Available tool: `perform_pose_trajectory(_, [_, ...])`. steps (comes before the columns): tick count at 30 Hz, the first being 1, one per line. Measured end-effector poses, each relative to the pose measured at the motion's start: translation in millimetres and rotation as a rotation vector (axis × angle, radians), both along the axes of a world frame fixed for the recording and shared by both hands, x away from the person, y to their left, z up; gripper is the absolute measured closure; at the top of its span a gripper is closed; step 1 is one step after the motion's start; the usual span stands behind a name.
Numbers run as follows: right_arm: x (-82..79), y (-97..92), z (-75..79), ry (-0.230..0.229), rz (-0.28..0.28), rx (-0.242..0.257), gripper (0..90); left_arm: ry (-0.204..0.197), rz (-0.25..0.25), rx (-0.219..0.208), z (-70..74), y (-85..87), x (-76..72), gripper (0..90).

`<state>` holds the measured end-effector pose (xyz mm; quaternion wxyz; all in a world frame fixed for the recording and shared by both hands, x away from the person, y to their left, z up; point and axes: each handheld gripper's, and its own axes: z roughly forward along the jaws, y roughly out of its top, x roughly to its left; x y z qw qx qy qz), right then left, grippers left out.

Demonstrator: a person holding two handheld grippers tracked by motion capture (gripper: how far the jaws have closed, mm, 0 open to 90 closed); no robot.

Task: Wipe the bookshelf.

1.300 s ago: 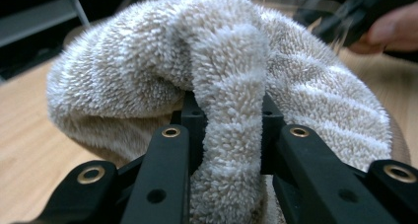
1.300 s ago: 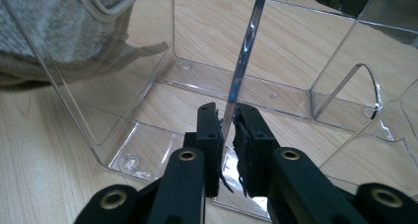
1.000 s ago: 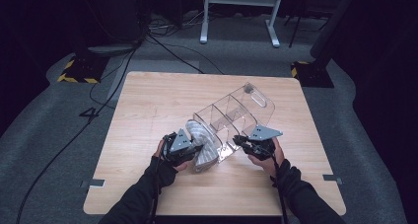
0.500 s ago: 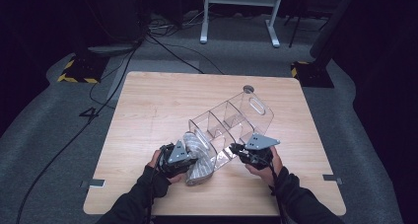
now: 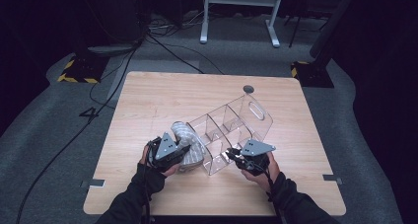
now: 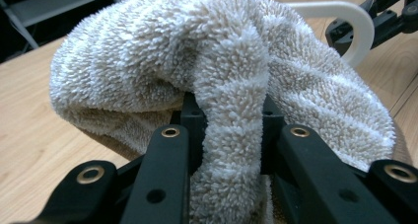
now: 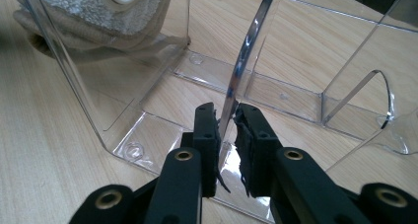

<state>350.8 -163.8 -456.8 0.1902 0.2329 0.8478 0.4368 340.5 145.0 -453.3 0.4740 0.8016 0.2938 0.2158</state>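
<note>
Left gripper [image 6: 224,135] is clamped tight on a fold of the towel [image 6: 197,61], bunched at the organiser's [image 5: 231,130] near end; right gripper [image 7: 227,130] pinches its clear wall, likely steadying it for stuffing.

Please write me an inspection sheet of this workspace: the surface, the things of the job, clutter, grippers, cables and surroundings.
Surface: light wooden table, with a round hole near the far edge.
Job's things: clear plastic organizer with dividers, lying on the table; fluffy striped towel bunched at its near left end.
Clutter: nothing seen.
Grippers: left hand-held gripper is shut on a fold of the towel; right hand-held gripper is shut on a thin clear wall of the organizer.
Cables: black cables lie on the floor beyond the table.
Surroundings: grey carpet, white metal stand, yellow-black striped base, dark background.
</note>
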Motion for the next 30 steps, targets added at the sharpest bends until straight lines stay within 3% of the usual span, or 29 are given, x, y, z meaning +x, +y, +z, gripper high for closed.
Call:
perform_pose_trajectory(4, [-0.8,-0.1,-1.3,-0.006,-0.007,0.005,79.5,0.04,-0.015,0.029,-12.8,-4.9,1.2,74.5])
perform_pose_trajectory(8, [0.6,-2.2,-2.0,-0.002,-0.016,0.011,79.4,0.102,-0.056,0.139,-30.1,-18.3,-1.8,74.5])
perform_pose_trajectory(12, [1.7,-3.1,-2.8,0.002,-0.016,0.016,79.3,0.132,-0.061,0.147,-30.4,-20.2,-2.9,74.4])
perform_pose_trajectory(15, [3.3,-3.0,-3.6,0.009,-0.012,0.02,79.2,0.088,-0.071,0.141,-21.2,-20.6,-8.7,74.4])
perform_pose_trajectory(20, [5.2,-1.6,-4.7,0.003,-0.013,0.018,79.1,0.012,-0.072,0.062,3.5,-17.7,-17.1,74.4])
perform_pose_trajectory(23, [4.1,-0.6,-4.8,0.001,-0.02,0.013,79.2,-0.042,-0.07,0.051,14.7,-20.7,-21.9,74.4])
perform_pose_trajectory(26, [4.1,-0.5,-5.0,0.002,-0.021,0.014,79.2,-0.075,-0.066,0.008,28.5,-20.5,-24.8,74.4])
perform_pose_trajectory(30, [4.9,-0.7,-4.8,0.003,-0.017,0.013,79.2,-0.111,-0.056,-0.016,39.4,-17.0,-26.2,74.4])
